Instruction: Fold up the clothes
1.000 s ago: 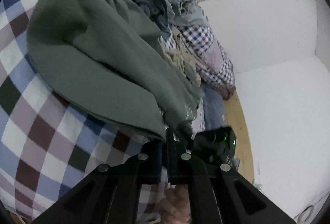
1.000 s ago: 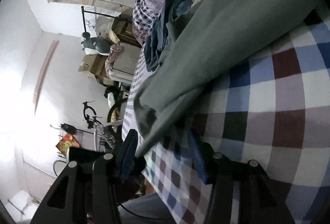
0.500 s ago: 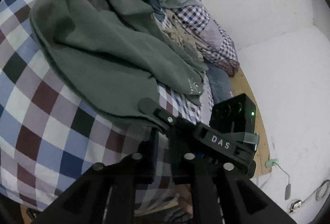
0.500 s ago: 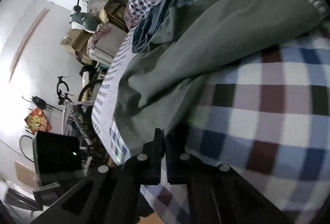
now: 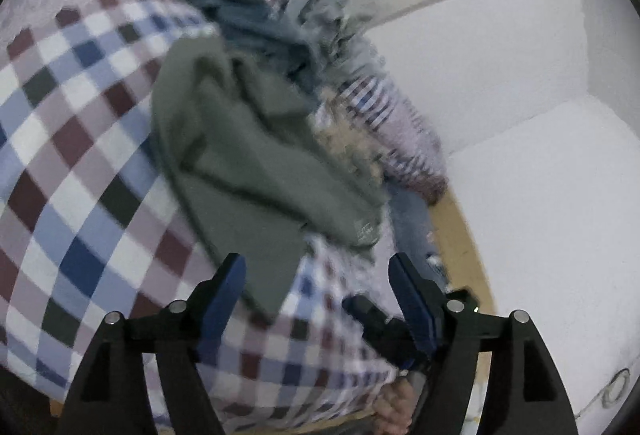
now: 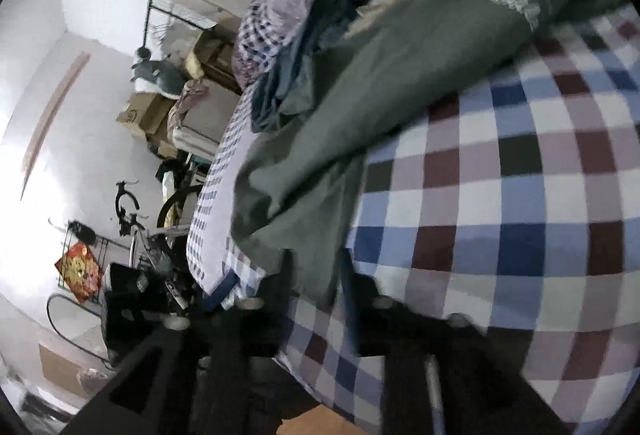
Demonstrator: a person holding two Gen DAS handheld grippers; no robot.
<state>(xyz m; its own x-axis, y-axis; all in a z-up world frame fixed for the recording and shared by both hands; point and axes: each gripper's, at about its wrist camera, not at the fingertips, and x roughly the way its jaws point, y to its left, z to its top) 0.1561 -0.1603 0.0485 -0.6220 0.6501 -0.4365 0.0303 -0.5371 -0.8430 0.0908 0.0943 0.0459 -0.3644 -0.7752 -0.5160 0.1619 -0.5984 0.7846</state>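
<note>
Your left tool [image 5: 316, 283] is spread wide, blue-padded fingers [image 5: 224, 291] well apart and nothing between them, pointing forward and slightly down. Your right tool [image 6: 316, 283] shows blurred in its own view; the jaws stand parted with a gap between them. Your hand [image 5: 394, 409] peeks out low in the left view, wrapped around the other tool's handle.

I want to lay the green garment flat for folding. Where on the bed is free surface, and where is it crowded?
Free: the checkered bedcover on the near side of the green garment, toward the bed's edge, seen also in the right wrist view. Crowded: the far side by the white wall, where the pile of clothes lies against the garment.
</note>
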